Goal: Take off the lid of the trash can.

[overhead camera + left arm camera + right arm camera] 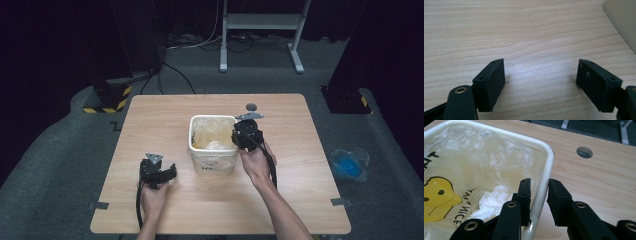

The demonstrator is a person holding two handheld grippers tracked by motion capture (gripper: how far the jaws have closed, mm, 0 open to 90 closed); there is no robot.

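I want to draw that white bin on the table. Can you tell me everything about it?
The white bin is a small, squarish plastic tub with a rounded rim and dark lettering on its front. It stands upright mid-table. A clear plastic bag with a yellow smiley face lines it, and crumpled white paper lies inside. The right gripper straddles its rim, one jaw inside, one outside; whether they press it is unclear.
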